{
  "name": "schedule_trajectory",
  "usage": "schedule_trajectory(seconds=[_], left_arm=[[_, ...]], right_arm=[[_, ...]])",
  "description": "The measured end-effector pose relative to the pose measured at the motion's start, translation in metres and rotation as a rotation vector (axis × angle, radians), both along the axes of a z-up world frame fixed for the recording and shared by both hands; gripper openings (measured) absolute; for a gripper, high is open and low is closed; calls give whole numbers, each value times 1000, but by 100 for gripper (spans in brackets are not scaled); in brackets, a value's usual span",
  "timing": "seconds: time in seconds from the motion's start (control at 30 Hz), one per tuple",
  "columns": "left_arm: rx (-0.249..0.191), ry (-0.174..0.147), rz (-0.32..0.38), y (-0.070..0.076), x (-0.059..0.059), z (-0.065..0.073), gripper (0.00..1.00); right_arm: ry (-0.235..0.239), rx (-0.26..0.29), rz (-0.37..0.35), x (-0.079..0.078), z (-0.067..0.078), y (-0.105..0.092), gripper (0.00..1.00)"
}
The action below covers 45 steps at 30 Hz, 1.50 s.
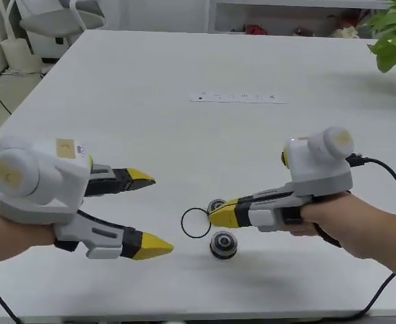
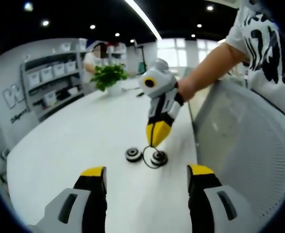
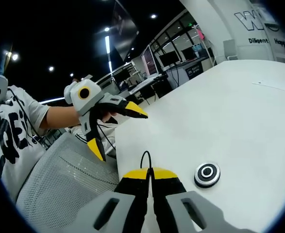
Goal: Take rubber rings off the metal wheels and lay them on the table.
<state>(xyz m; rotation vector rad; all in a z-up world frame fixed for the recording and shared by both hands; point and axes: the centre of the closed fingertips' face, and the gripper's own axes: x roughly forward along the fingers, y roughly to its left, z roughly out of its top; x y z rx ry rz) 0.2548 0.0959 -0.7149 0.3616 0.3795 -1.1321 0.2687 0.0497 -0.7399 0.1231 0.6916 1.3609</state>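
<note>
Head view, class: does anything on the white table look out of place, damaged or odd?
Nothing stands out. The thin black rubber ring is pinched in the right gripper, beside two round metal wheels lying flat on the white table.

Left tool [image 1: 158, 214], jaws wide apart; right tool [image 1: 213, 214], jaws together.

The left tongs [image 1: 158, 213] and right tongs [image 1: 212, 214] share white-and-grey bodies topped by a rounded white housing, with black jaws ending in yellow tips. A black cable [image 1: 386, 177] trails from the right one. The person's short-sleeved shirt [image 2: 263, 43] is white with black lettering.
</note>
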Motion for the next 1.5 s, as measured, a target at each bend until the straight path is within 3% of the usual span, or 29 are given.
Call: schedule_trajectory(seconds=[0.7,1.1,1.4,1.5], left_arm=[[13,31,79,38,-4,-11,75],[19,36,100,44,-6,-12,75],[26,44,98,43,-9,-16,75],[29,44,101,44,-9,-16,75]], right_arm=[[18,-26,-7,0,-26,27,0],[9,-93,4,-1,-51,30,0],[-36,-129,11,-1,-58,31,0],[-51,-138,10,0,-59,30,5]])
